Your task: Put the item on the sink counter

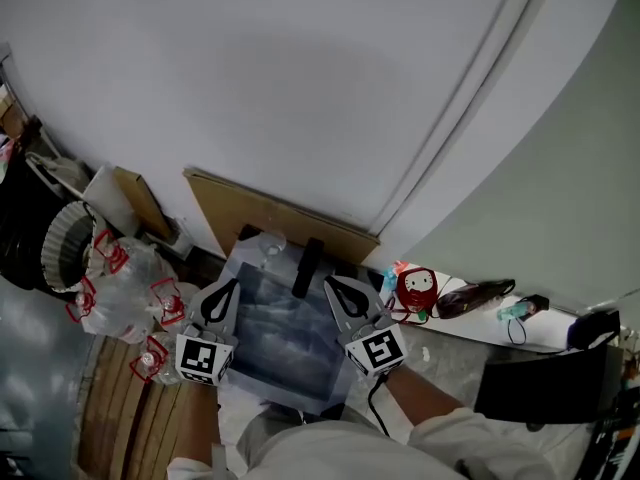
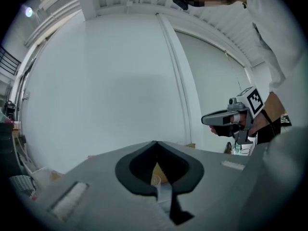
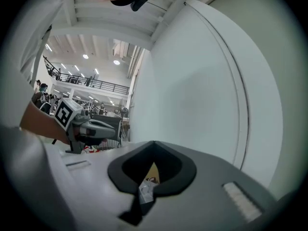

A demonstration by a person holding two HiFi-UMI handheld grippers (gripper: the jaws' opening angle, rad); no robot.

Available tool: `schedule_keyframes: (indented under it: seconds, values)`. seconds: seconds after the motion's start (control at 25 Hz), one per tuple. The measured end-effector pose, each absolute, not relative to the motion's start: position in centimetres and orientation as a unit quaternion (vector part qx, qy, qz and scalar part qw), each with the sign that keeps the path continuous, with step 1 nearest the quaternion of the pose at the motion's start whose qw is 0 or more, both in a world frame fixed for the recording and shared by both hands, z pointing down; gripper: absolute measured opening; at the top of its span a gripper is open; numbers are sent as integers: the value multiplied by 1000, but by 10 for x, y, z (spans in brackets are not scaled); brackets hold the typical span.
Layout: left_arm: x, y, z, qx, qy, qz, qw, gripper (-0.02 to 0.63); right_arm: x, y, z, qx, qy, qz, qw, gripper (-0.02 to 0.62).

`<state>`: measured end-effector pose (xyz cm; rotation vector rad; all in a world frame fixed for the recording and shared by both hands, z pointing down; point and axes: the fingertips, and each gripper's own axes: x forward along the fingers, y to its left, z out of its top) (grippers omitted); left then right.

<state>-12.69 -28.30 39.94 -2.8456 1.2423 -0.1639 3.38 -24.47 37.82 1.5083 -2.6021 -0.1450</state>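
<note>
I see no sink counter in any view, and which thing is the item I cannot tell. My left gripper (image 1: 230, 286) and right gripper (image 1: 331, 282) are held side by side, pointing at a white wall (image 1: 300, 78). Both are shut with nothing between the jaws. Below them lies a clear plastic bin (image 1: 285, 343) with a black object (image 1: 307, 266) at its far edge. In the left gripper view the closed tips (image 2: 155, 143) meet, a clear cup (image 2: 155, 179) shows through the gap behind them, and the right gripper (image 2: 226, 118) is alongside. The right gripper view shows its closed tips (image 3: 154, 143) and the left gripper (image 3: 94, 126).
A cardboard sheet (image 1: 270, 216) leans on the wall. Clear bags with red handles (image 1: 125, 288) and a white ribbed basket (image 1: 62, 248) sit at the left on wooden slats (image 1: 130, 418). At the right, a white ledge (image 1: 480, 330) holds a red toy (image 1: 417, 290); a black panel (image 1: 545, 383) is nearby.
</note>
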Motion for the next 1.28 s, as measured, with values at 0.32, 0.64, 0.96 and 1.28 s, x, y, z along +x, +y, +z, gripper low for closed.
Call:
schedule_keyframes:
  seconds: [0.32,0.64,0.96,1.28]
  values:
    - [-130,-270,377,-916,398,-44,30,5,37,-225,376,503,-861,-45,62,5]
    - [-125,-261,365,-918,394,-40,35,5,42,-214,375,503,-862,-37,62,5]
    - [-121,-256,361,-917,395,-45,41,5,46,-209,372,498,-864,-42,59,5]
    - [-120,-251,363,-915,397,-52,39,5,48,-206,369,497,-865,-41,58,5]
